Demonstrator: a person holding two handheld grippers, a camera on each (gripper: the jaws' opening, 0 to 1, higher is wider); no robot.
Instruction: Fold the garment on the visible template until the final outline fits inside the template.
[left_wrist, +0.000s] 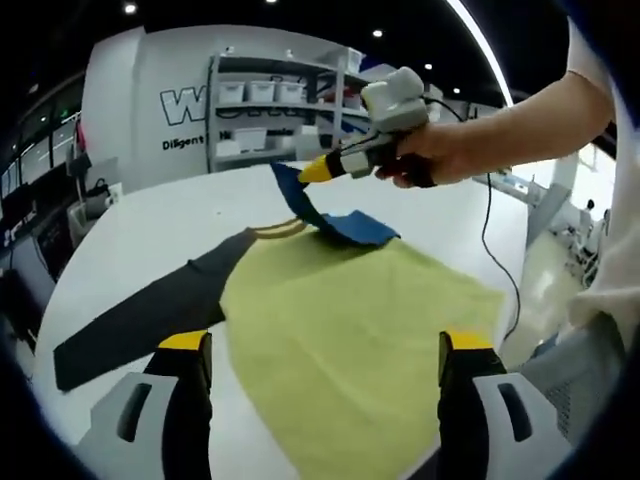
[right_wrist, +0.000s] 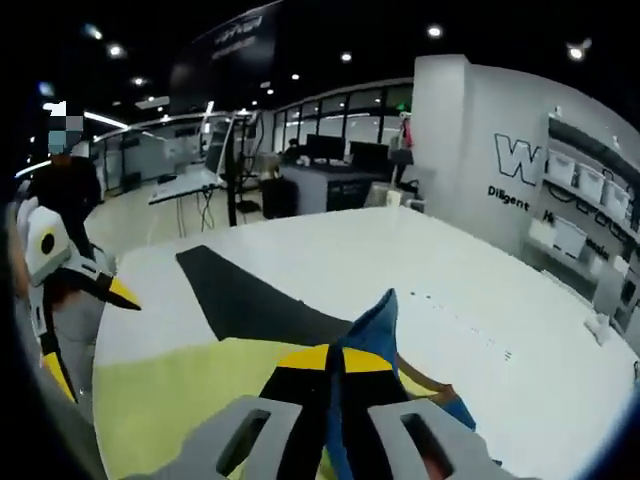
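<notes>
A shirt lies flat on the white table (left_wrist: 150, 220): yellow-green body (left_wrist: 350, 320), black sleeve (left_wrist: 140, 325) stretched out to the left, and a blue sleeve (left_wrist: 345, 222). My right gripper (left_wrist: 315, 172) is shut on the blue sleeve's end and holds it lifted above the collar. In the right gripper view the blue cloth (right_wrist: 380, 315) sticks up out of my right gripper (right_wrist: 335, 360), with the black sleeve (right_wrist: 240, 295) beyond. My left gripper (left_wrist: 325, 350) stands open over the near part of the yellow body, gripping nothing. It also appears as the left gripper (right_wrist: 85, 330) at the picture's left edge.
A person's arm (left_wrist: 520, 120) holds the right gripper, and a black cable (left_wrist: 490, 230) hangs from it across the table's right side. Shelves with white bins (left_wrist: 270, 100) stand behind the table. Desks with monitors (right_wrist: 330, 150) lie farther off. Bare tabletop surrounds the shirt.
</notes>
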